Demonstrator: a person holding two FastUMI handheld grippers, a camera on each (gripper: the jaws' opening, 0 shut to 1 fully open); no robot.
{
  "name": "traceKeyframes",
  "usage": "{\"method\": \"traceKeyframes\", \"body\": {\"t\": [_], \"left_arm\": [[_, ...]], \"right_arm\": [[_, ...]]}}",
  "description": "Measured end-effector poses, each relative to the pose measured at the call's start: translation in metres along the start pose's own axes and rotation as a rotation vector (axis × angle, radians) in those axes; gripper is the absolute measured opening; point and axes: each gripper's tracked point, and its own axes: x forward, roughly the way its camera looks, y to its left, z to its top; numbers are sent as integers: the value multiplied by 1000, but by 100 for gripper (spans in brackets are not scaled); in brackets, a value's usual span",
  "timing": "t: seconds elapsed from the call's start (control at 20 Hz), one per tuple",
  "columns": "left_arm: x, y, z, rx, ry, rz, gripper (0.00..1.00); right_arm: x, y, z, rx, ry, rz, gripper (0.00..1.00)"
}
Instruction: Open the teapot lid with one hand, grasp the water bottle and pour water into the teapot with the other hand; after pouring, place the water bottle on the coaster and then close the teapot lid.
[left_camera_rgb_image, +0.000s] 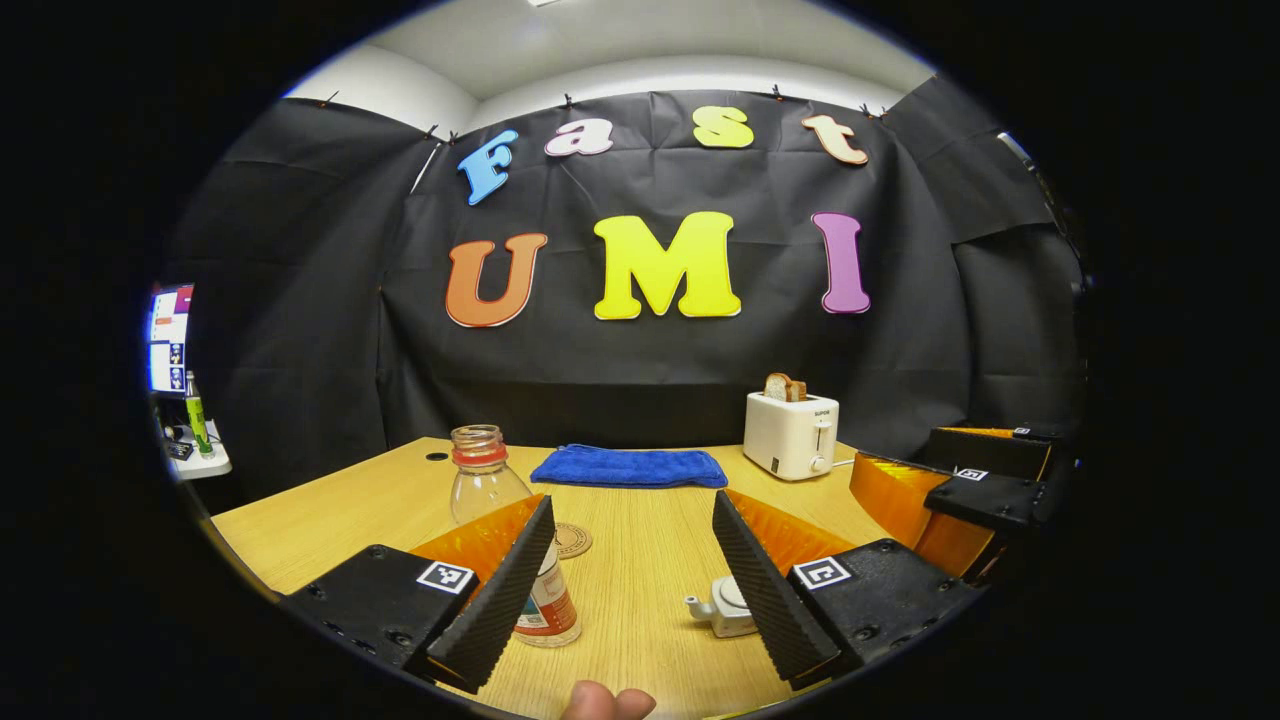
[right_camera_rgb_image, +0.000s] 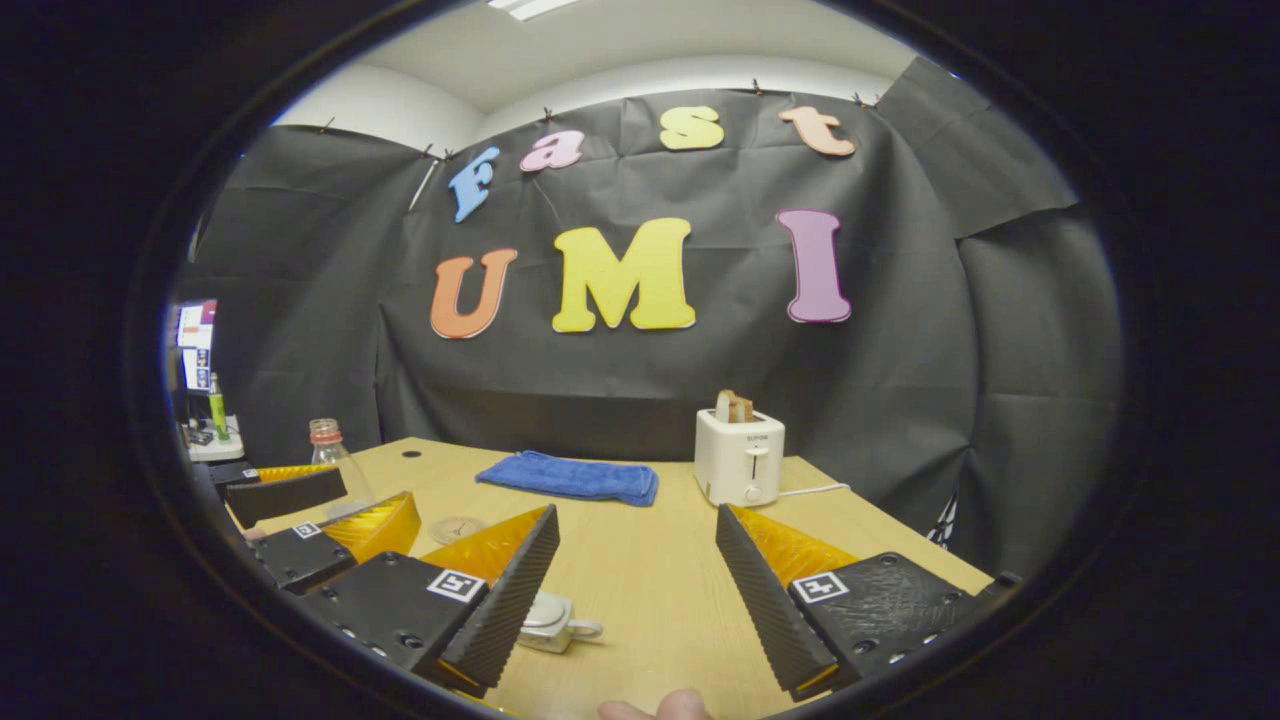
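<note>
Left gripper (left_camera_rgb_image: 630, 570): jaws spread wide, holding nothing — aimed just right of the water bottle (left_camera_rgb_image: 500, 530).
Right gripper (right_camera_rgb_image: 635, 590): likewise open and empty, the teapot (right_camera_rgb_image: 555, 622) low by its left finger, ready for the lid.
Water bottle: upright, uncapped, left of the teapot.
Coaster (left_camera_rgb_image: 572, 540): just behind the bottle — its landing spot.
Stage: likely the approach; nothing grasped.

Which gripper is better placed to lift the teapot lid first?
Right, probably. The teapot lies just beside the open right gripper, while the left gripper sits closer to the water bottle.
</note>
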Motion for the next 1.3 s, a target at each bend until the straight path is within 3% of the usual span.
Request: {"method": "traceKeyframes", "body": {"t": [0.45, 0.8, 1.3], "left_arm": [[-14, 2, -14, -2, 43, 13, 100], [-36, 25, -12, 32, 25, 53, 100], [-42, 57, -1, 35, 31, 101, 99]], "right_arm": [[-3, 4, -10, 4, 4, 41, 95], [4, 30, -49, 4, 93, 100, 94], [42, 68, -95, -87, 184, 159, 96]]}}
